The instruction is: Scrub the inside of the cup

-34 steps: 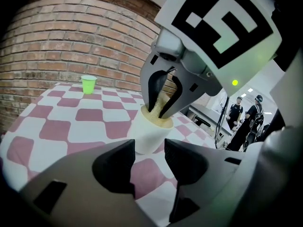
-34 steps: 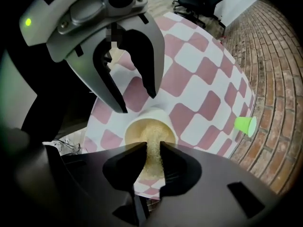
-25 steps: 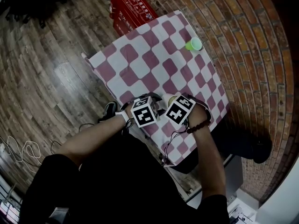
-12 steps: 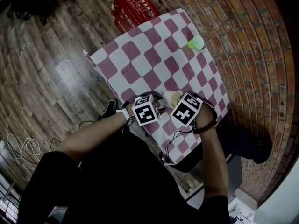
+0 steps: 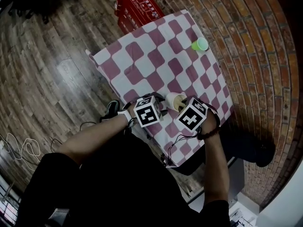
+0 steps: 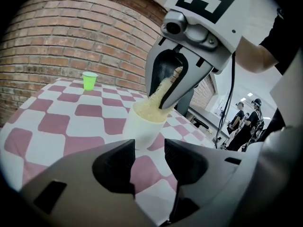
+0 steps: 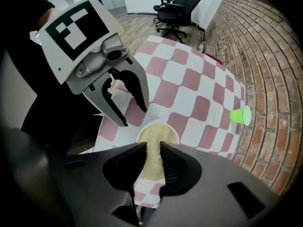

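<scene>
1. Right gripper [image 7: 153, 150] has slid right and toward me since the earlier frame, so more of the cup [image 5: 174, 100] rim shows now; left gripper [image 6: 149, 150] has barely shifted.
2. Right gripper is clamped on a yellowish sponge [image 6: 165, 86], whose far end dips into the cup mouth.
3. Left gripper has its jaws apart and holds nothing; the cup stands just ahead of them, untouched.
4. Cup is upright on the checked tabletop [image 5: 142, 65], near its front edge; a green cup [image 5: 200, 44] sits well apart by the brick wall.
5. Risk, as I judge it: nothing steadies the cup, so a sideways scrub stroke could tip it or push it off the edge. I'd close the left gripper on it first.
</scene>
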Demonstrator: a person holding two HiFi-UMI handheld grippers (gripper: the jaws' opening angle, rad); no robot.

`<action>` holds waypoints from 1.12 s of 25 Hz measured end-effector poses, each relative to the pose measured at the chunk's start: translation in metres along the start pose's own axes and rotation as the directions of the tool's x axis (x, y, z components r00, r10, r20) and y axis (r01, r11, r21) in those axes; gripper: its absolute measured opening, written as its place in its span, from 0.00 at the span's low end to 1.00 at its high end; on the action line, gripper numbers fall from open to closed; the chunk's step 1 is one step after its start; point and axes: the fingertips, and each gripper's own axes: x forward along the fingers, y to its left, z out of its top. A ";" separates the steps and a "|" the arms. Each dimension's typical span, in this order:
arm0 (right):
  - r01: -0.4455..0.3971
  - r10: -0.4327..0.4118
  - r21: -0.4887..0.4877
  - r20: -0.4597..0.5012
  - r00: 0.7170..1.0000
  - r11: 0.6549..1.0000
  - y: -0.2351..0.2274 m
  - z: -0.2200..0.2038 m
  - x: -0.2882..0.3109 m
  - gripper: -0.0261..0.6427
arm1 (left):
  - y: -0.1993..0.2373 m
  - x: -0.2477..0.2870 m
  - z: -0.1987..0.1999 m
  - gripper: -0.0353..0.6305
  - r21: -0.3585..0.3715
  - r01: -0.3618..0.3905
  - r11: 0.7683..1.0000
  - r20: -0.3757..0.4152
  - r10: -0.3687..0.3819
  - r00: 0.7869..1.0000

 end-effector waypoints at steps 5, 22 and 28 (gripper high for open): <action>0.077 -0.076 0.082 -0.012 0.997 0.994 -0.024 -0.008 0.003 0.18 | -0.006 0.001 -0.001 0.33 0.000 0.009 1.000 -0.005 -0.009 1.000; 0.150 -0.189 0.195 0.204 0.960 0.969 -0.031 0.007 -0.022 0.18 | -0.006 -0.003 -0.004 0.33 -0.011 0.004 1.000 -0.005 -0.004 1.000; 0.087 -0.146 0.278 0.200 0.969 0.957 -0.012 -0.028 -0.010 0.18 | -0.010 -0.004 -0.005 0.33 -0.017 0.009 1.000 -0.008 -0.009 1.000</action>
